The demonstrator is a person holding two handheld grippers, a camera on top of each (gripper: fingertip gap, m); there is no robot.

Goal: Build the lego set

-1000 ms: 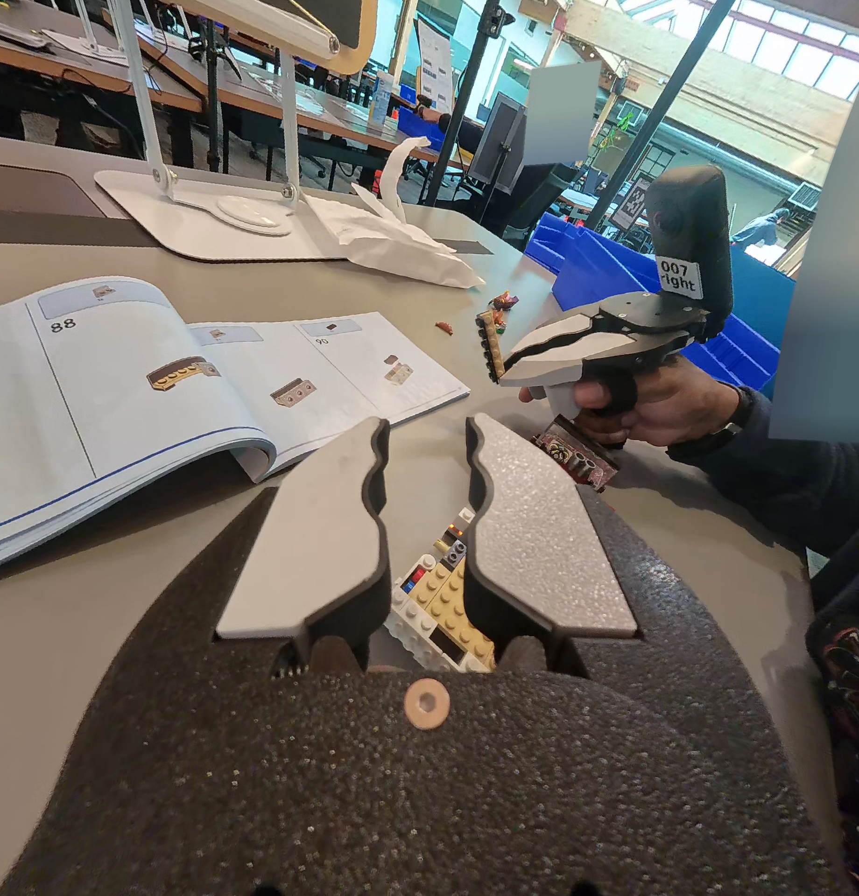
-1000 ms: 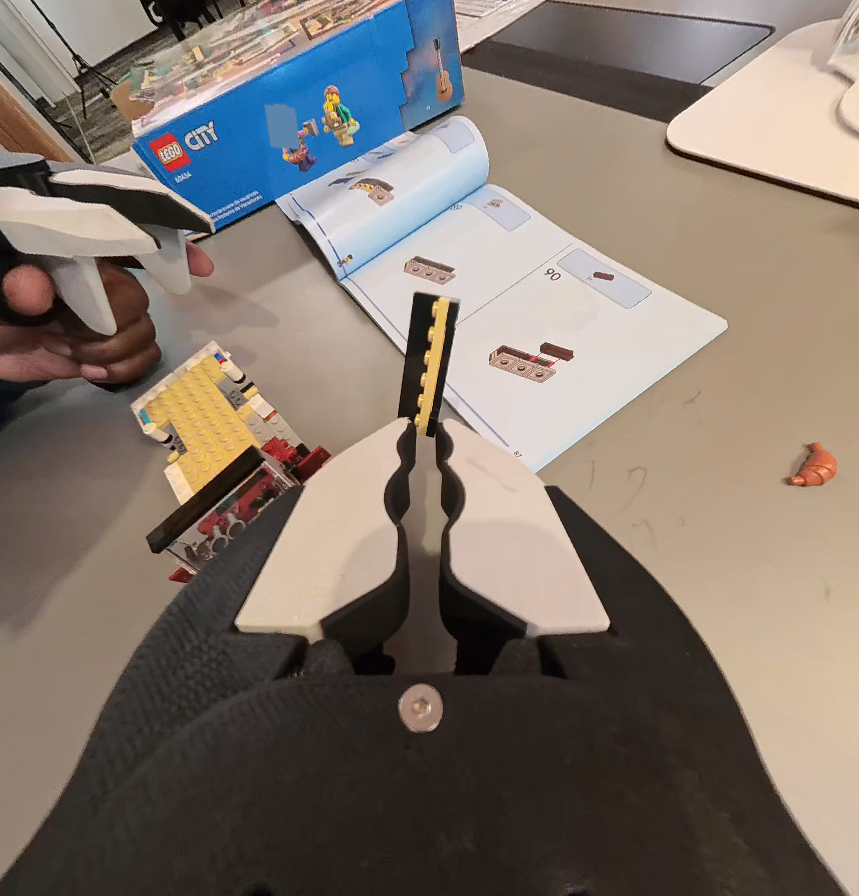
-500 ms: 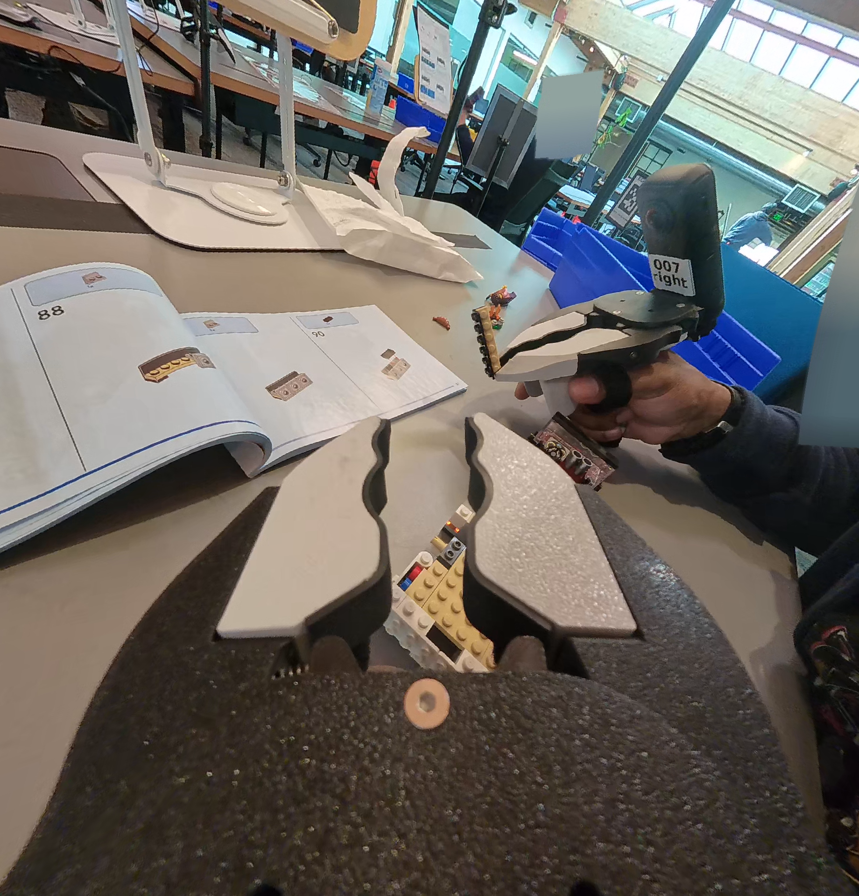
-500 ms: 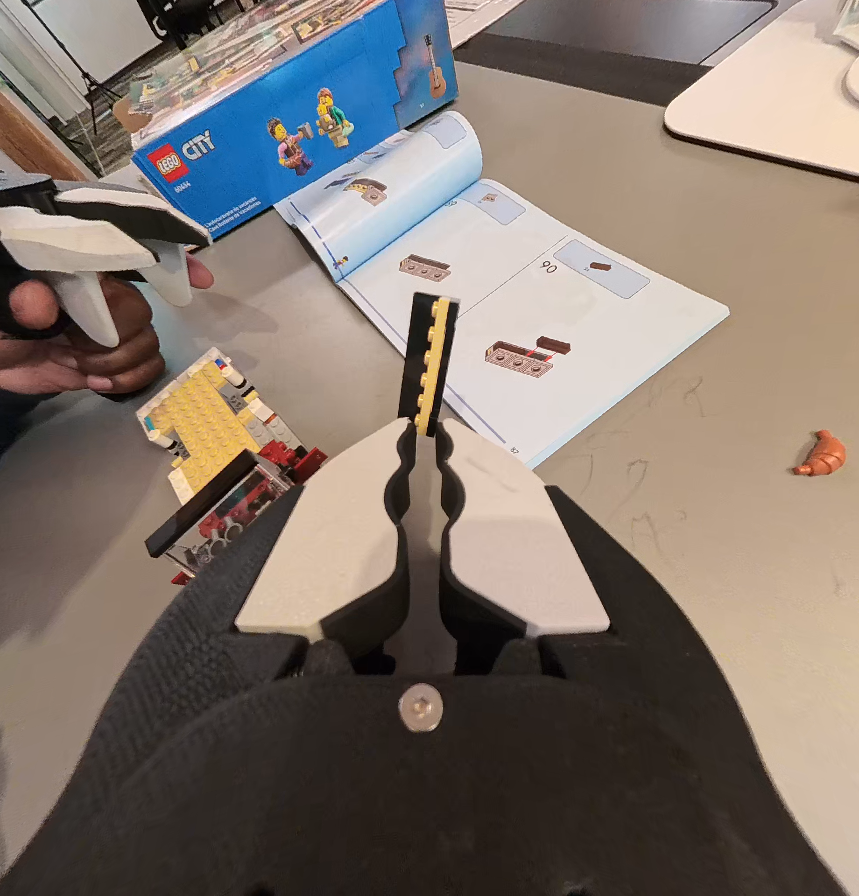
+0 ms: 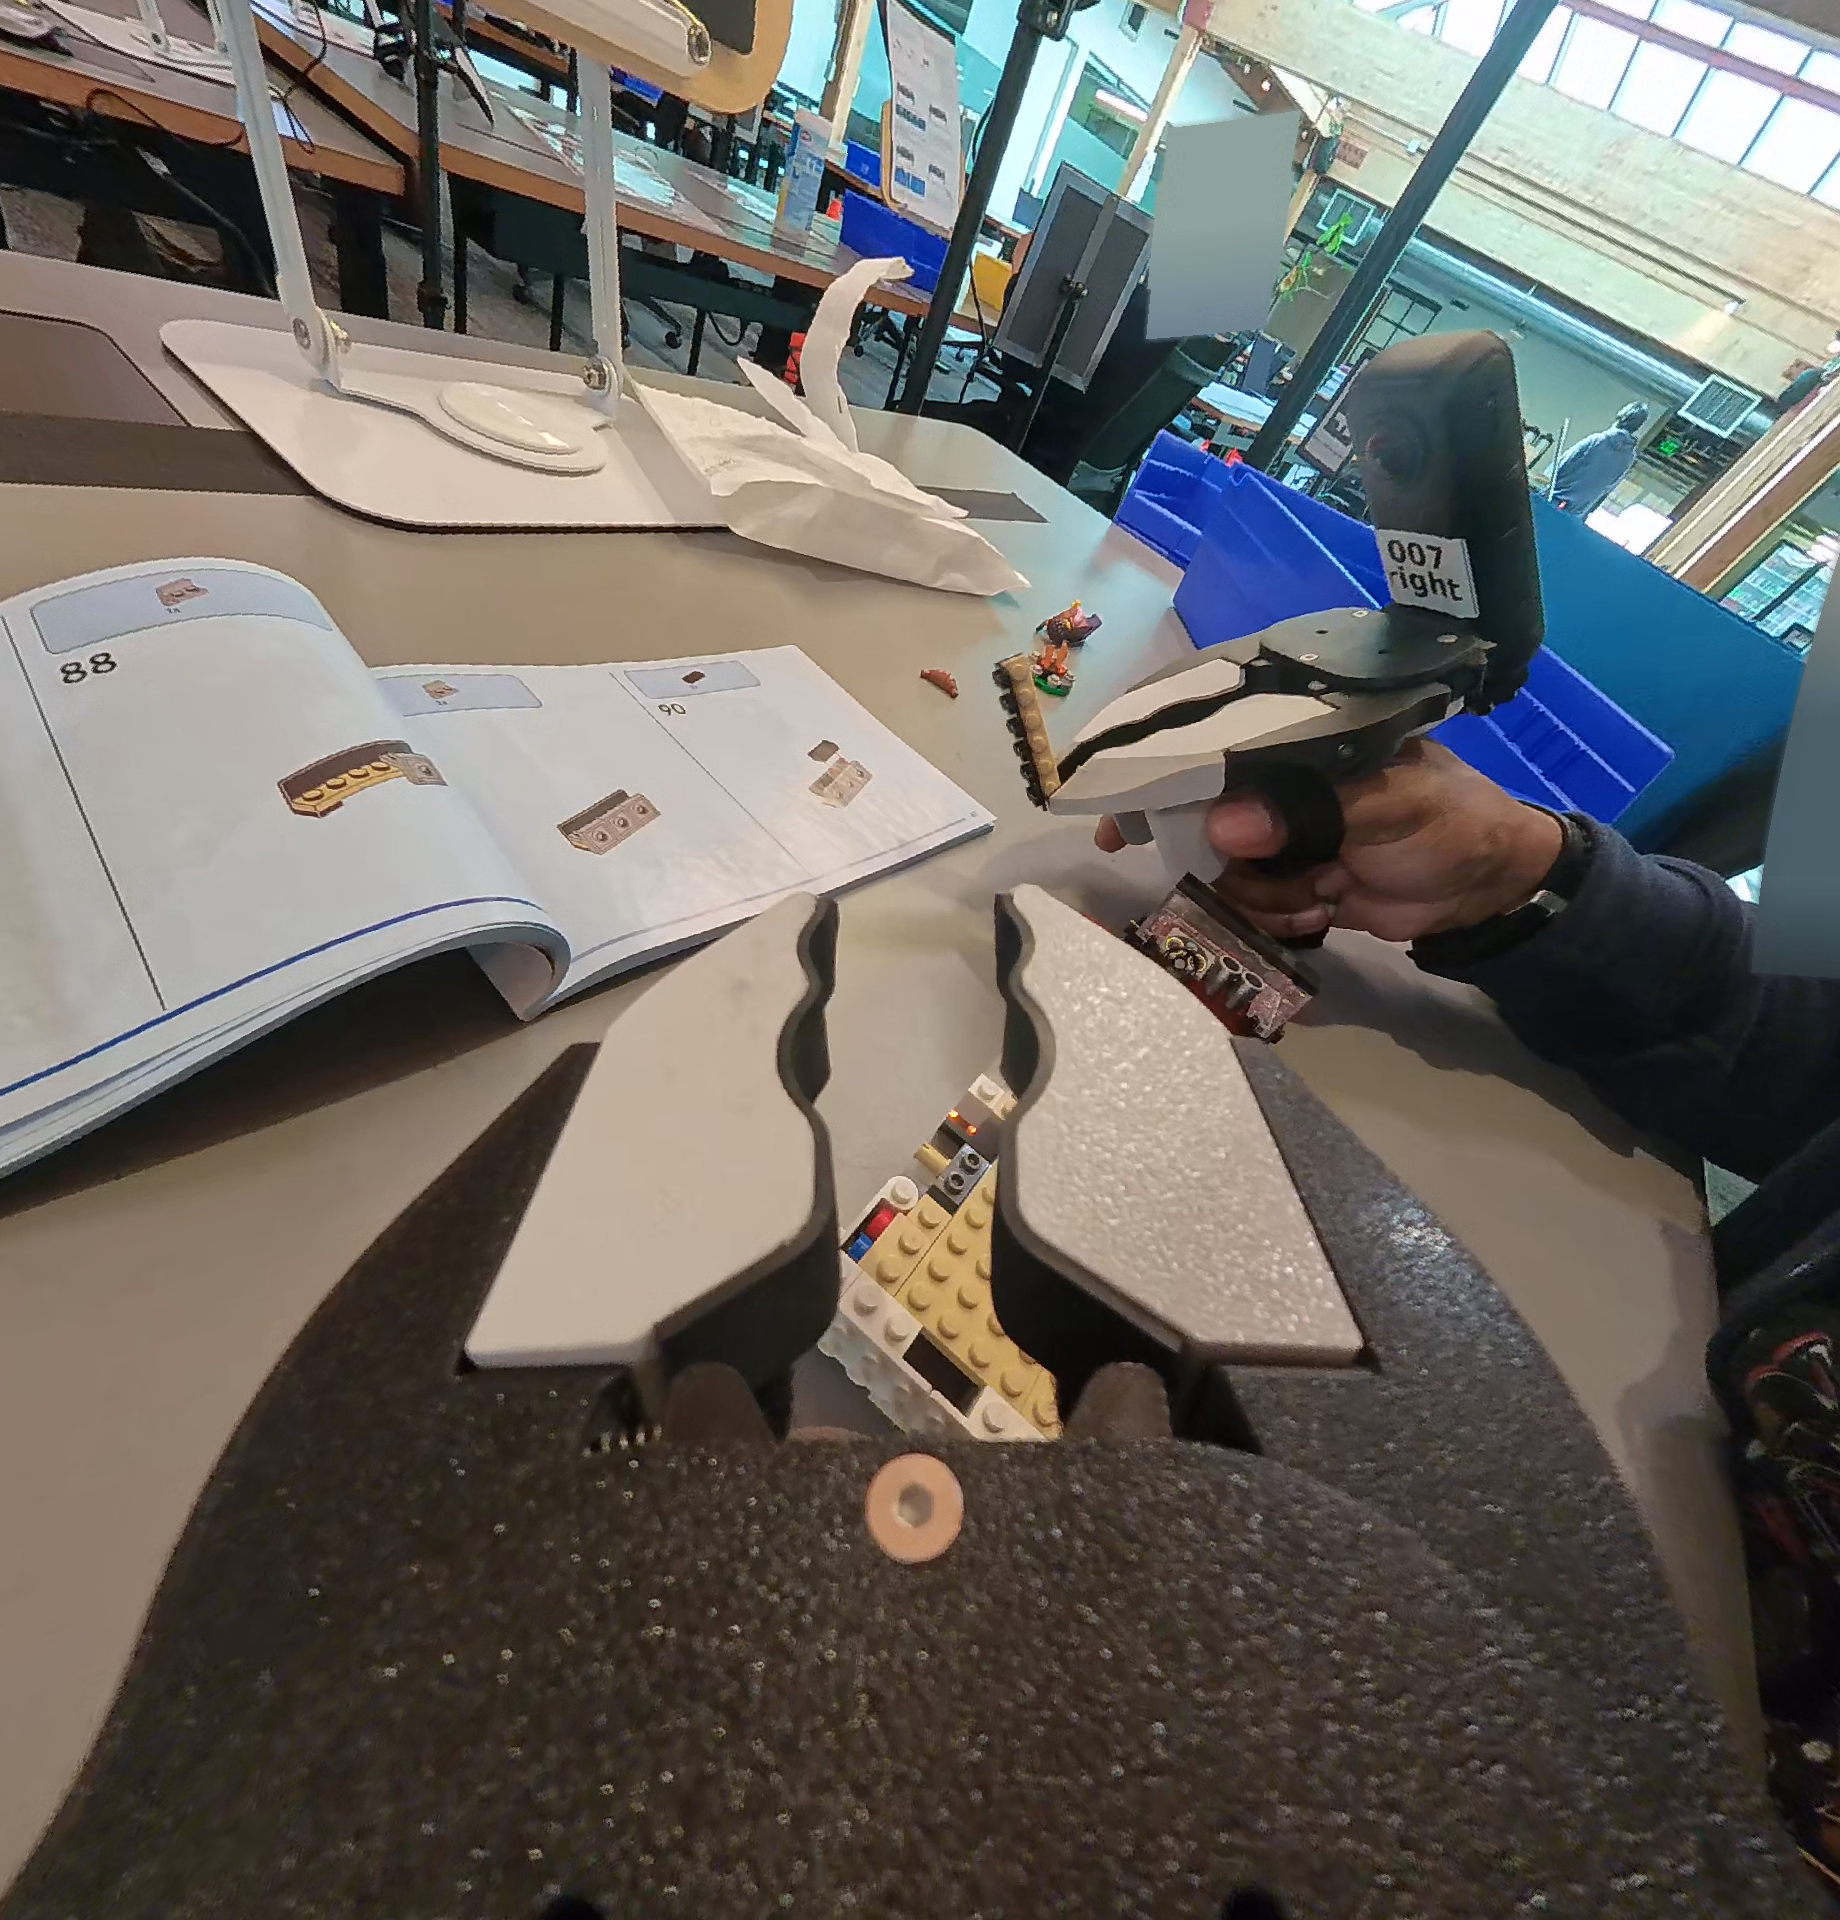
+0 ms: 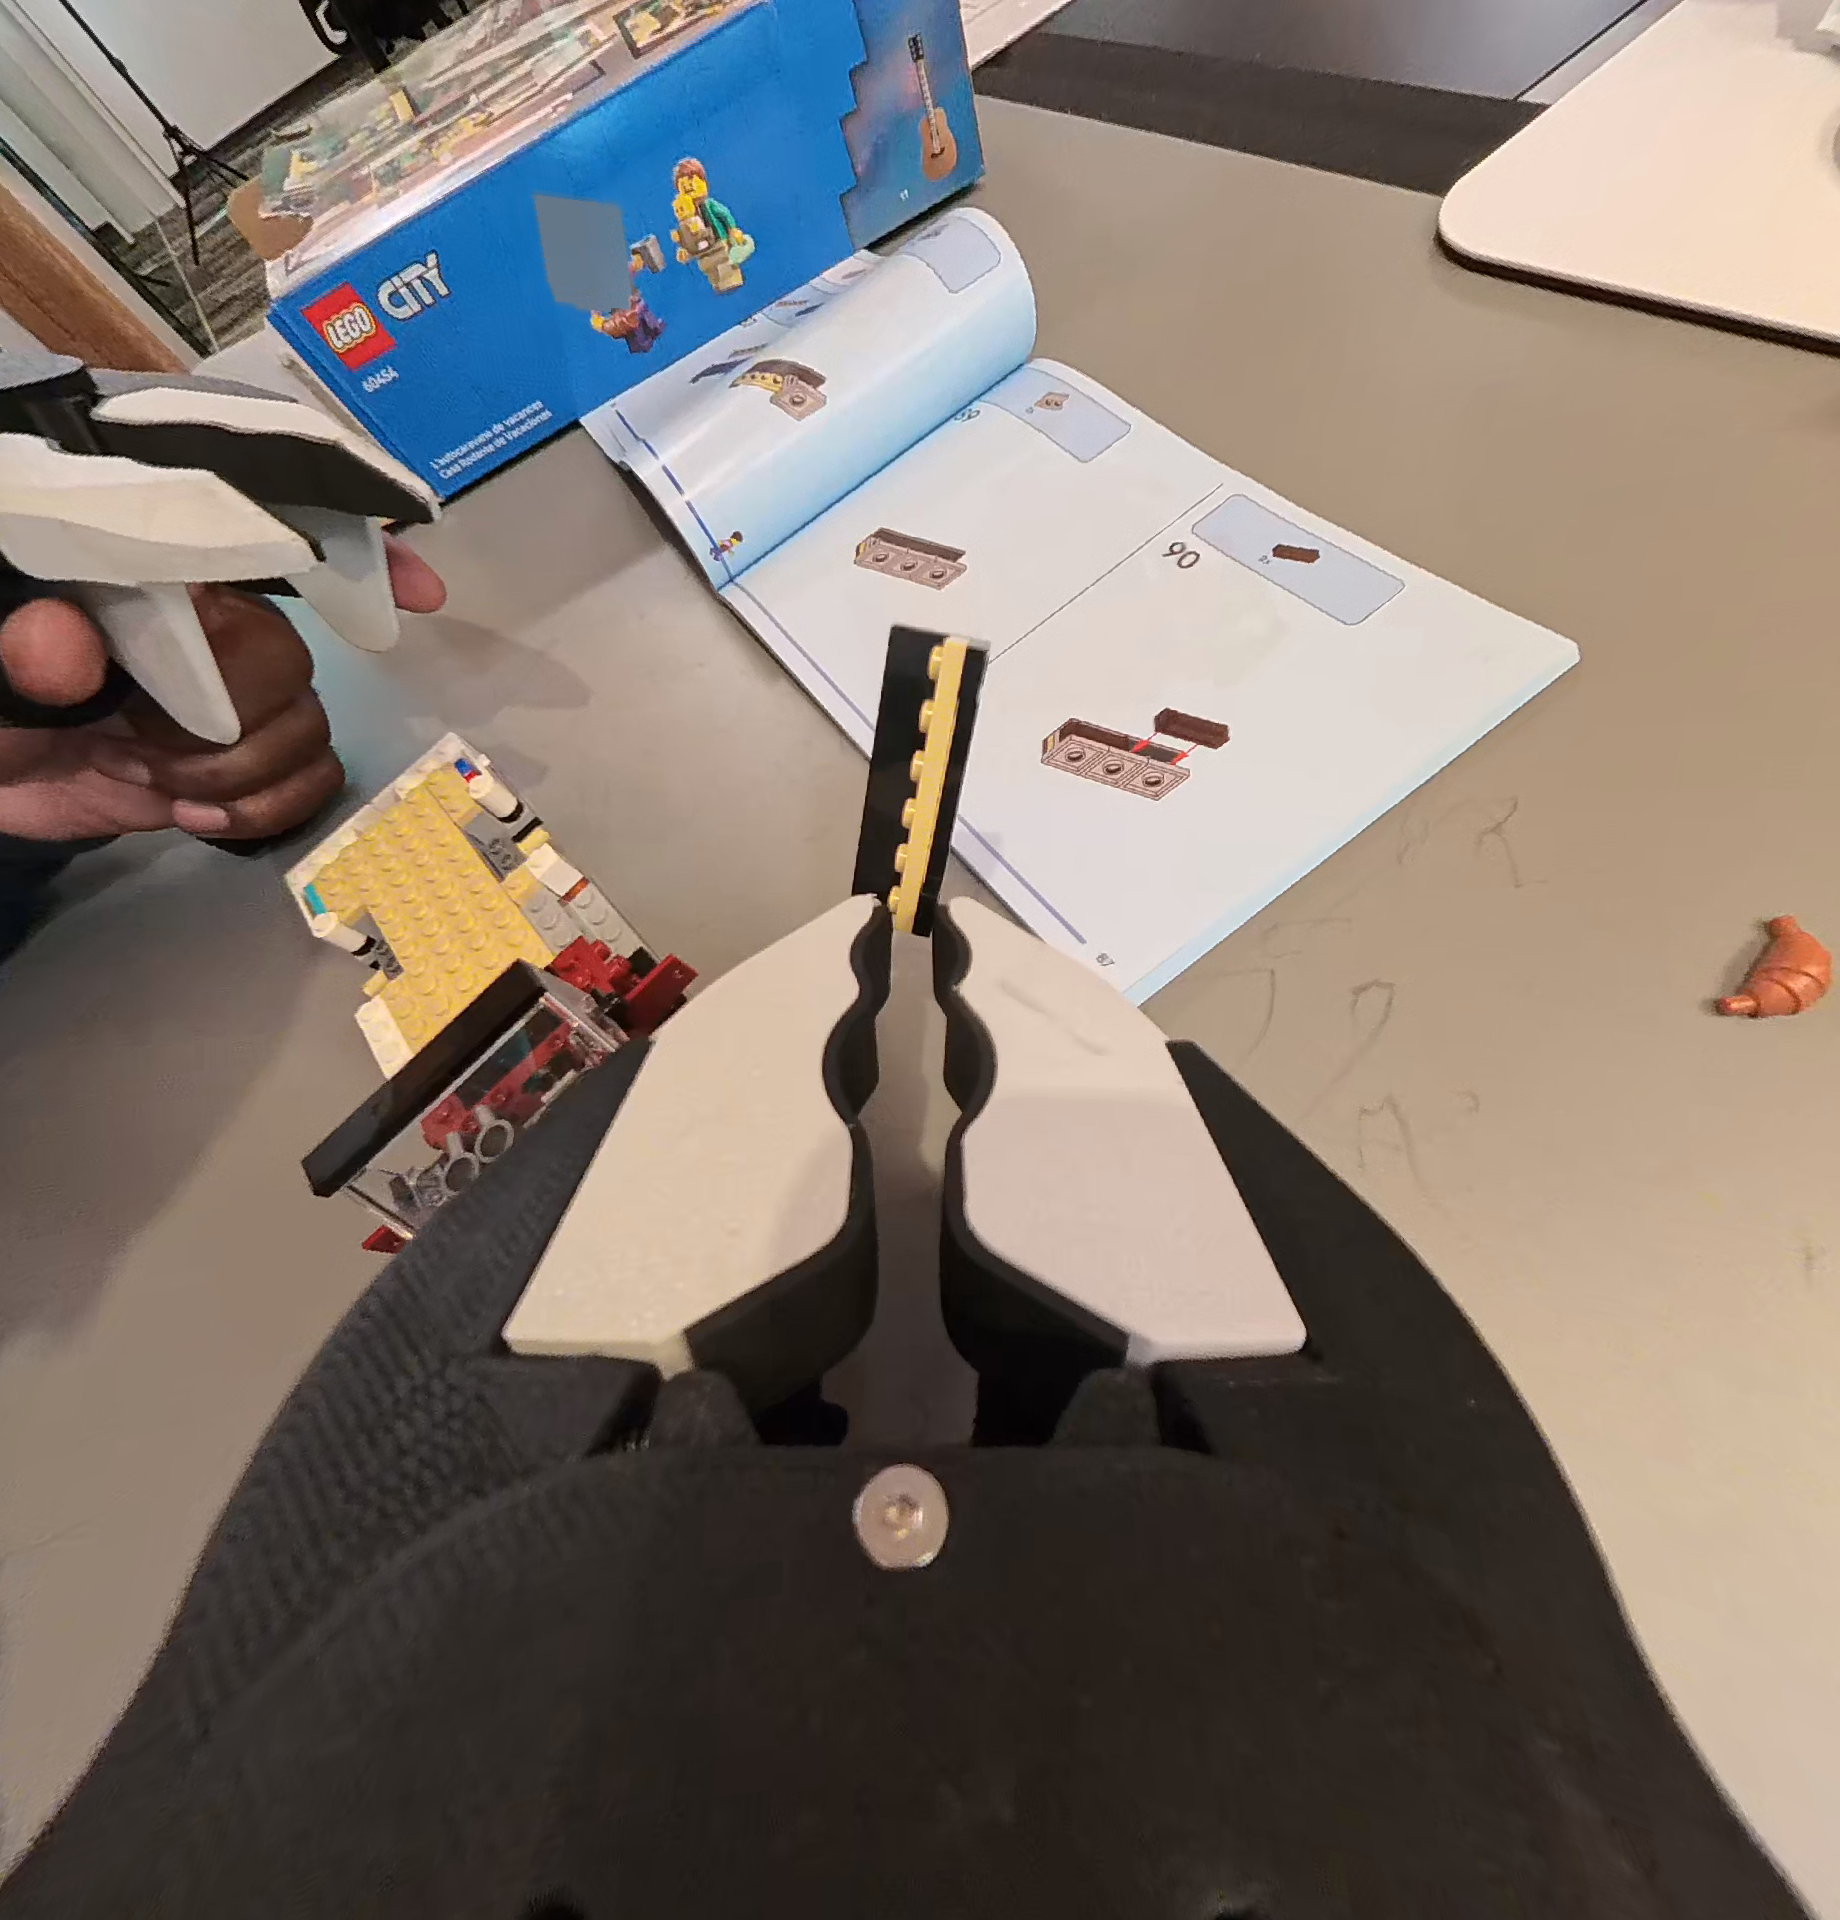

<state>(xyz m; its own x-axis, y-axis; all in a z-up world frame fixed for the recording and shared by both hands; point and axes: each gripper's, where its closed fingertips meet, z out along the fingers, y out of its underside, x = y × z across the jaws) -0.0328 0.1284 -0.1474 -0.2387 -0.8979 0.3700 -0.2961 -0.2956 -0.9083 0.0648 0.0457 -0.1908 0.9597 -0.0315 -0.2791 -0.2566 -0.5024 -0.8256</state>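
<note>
Right gripper [image 6: 911, 914] was clamped on the lower end of a long black-and-yellow studded strip [image 6: 924, 769], both pads pressing it, the strip standing up and out past the fingertips above the grey table [image 6: 1518, 1195]. The left wrist view showed the same strip [image 5: 1030, 732] at that gripper's tips, raised off the surface. Left gripper [image 5: 916, 914] stood with its jaws parted and nothing between the pads; it hovered over the yellow-studded brick build [image 5: 947, 1278], which showed through the gap lower down without either pad touching it. In the right wrist view that build [image 6: 428, 904] sat on the table just left of the held strip, a dark red section with a black slab [image 6: 448, 1101] at its near end. Just beyond the strip lay an open instruction booklet [image 6: 1103, 623], and a small brown croissant-shaped piece [image 6: 1778, 966] lay well off to the right. Behind the booklet stood a blue set box [image 6: 604, 260]. Farther off on the table were a white lamp base [image 5: 428, 436] and a crumpled white paper bag [image 5: 843, 488], with two tiny figures [image 5: 1061, 644] near the edge. Beyond the table: blue bins [image 5: 1311, 561], desks, a monitor, and high windows in an open workshop hall.
</note>
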